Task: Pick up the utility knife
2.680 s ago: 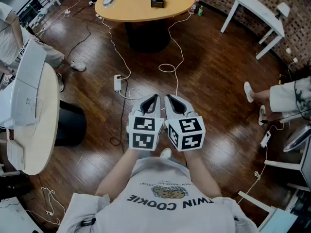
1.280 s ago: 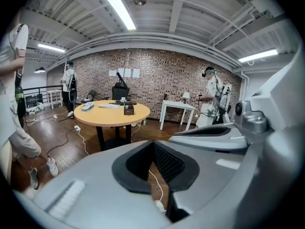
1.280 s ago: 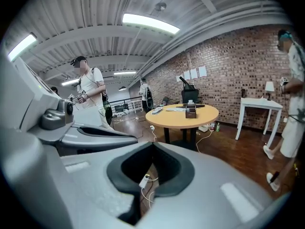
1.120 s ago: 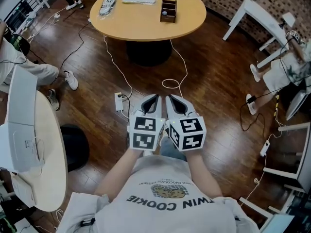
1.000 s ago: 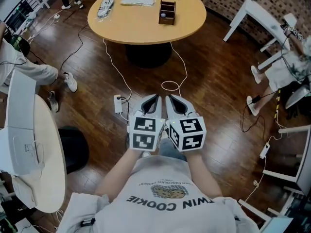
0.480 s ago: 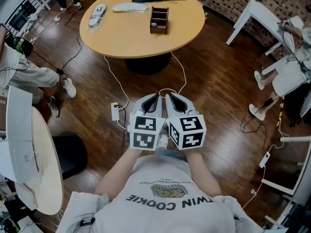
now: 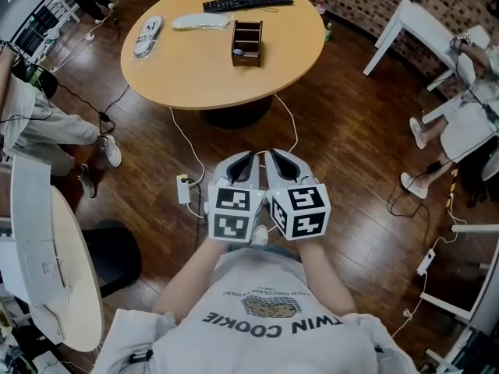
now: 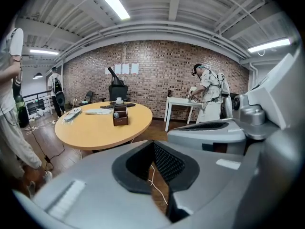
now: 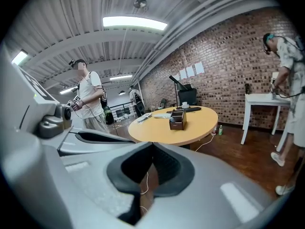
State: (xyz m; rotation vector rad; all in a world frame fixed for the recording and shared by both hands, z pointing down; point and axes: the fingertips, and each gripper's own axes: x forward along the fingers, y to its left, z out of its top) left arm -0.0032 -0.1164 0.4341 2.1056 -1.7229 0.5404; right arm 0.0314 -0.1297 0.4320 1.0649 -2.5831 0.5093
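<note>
- left gripper (image 7: 248, 157) & right gripper (image 7: 272, 155): smooth grey-white moulded plastic shells, held side by side over the floor. each has a white cube w/ black square markers (image 7: 234, 213) at the rear.
- jaws of both fully closed, nothing btwn them. inner faces are lined w/ black dimpled rubber pads (image 8: 167, 162) that meet at the tips, w/ a v-shaped gap behind.
- round worktop of pale matt yellow wood (image 7: 195, 72) stands on a dark central pedestal (image 7: 234, 114), ahead of the grippers & well apart from them.
- on it:
  - flat black keyboard (image 7: 248, 1) at the far edge
  - small brown wooden box w/ open compartments (image 7: 246, 41) near the middle
  - pale oblong flat thing (image 7: 201, 22) beside the keyboard
  - long grey-white thing in shiny clear wrap (image 7: 146, 36) near the left edge
- utility knife: can't pick it out. the things on the worktop are too small to tell which one it is, so no shape or colour to give.
- dark glossy wood plank floor (image 7: 343, 123), w/ a thin white cable (image 7: 290, 115) looping across it & a white power strip (image 7: 183, 188) just left of the grippers.
- rough red-brown brick wall (image 8: 157, 75) at the back.
</note>
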